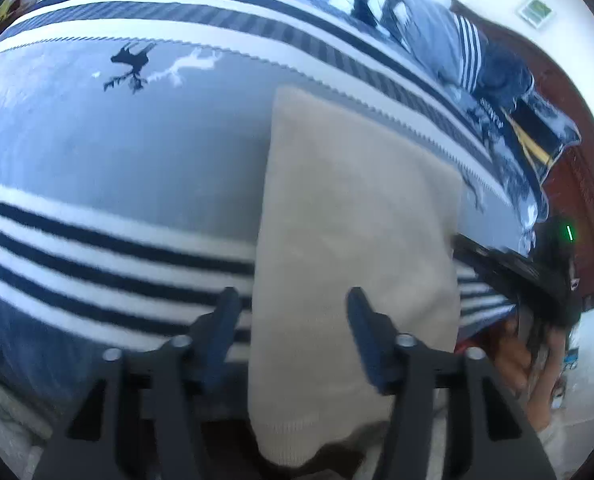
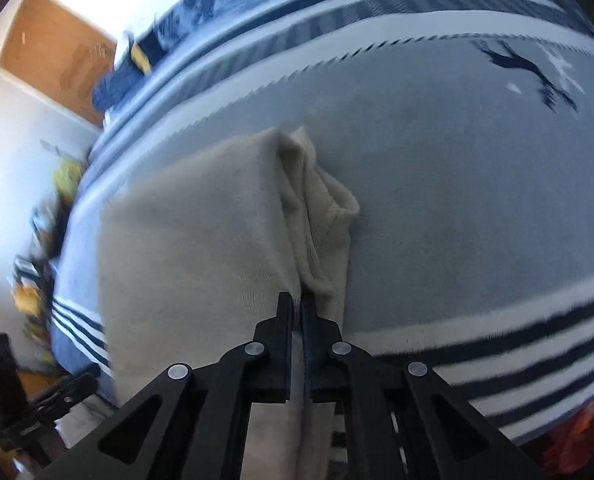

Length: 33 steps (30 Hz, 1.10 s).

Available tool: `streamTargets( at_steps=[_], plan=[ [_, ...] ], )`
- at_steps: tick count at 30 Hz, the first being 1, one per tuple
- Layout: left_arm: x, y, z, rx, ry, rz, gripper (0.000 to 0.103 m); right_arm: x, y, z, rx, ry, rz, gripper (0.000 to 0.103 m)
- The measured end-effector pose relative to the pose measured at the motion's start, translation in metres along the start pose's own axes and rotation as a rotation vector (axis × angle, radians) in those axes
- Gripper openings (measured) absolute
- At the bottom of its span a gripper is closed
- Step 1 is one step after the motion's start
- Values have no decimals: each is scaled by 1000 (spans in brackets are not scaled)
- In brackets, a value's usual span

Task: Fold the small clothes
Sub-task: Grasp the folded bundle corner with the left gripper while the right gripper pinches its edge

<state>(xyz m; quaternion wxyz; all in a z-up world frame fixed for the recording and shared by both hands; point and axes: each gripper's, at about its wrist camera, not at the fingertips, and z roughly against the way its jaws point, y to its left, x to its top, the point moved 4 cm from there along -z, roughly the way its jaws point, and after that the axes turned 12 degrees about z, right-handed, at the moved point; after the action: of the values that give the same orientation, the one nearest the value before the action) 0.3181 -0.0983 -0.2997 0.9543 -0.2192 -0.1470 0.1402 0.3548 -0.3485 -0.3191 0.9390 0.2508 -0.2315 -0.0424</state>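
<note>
A beige knit garment (image 1: 357, 208) lies folded flat on a grey blanket (image 1: 137, 152) with navy and white stripes and deer figures. My left gripper (image 1: 293, 294) hovers open over the garment's near left edge. One finger is over the blanket and the other over the cloth, and neither pad presses on it. In the right wrist view the same garment (image 2: 193, 232) has a bunched ridge along its right side. My right gripper (image 2: 297, 304) has its jaws closed together on the near end of that ridge, pinching the cloth.
Blue and striped clothes or pillows (image 1: 469, 52) lie piled at the blanket's far end, by a dark red wooden board (image 1: 585, 184). A black device with a green light (image 1: 553, 264) sits at the right. An orange door (image 2: 57, 56) and clutter (image 2: 37, 272) stand beyond the bed's left side.
</note>
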Motion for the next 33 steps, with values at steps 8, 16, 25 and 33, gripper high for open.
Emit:
streamTargets(
  at_steps=[8,16,25,33],
  plan=[
    [54,9,-33,-24,24,91,68,9,-31,11,169,-82,-123,88],
    [94,9,-77,-75,82,137,68,34,-42,-37,254,-8,-138,72],
    [104,0,-80,-200,123,172,22,42,-27,-65,217,48,-118,27],
    [77,5,55,-371,-21,172,20,51,59,21,229,-131,-4,24]
  ],
)
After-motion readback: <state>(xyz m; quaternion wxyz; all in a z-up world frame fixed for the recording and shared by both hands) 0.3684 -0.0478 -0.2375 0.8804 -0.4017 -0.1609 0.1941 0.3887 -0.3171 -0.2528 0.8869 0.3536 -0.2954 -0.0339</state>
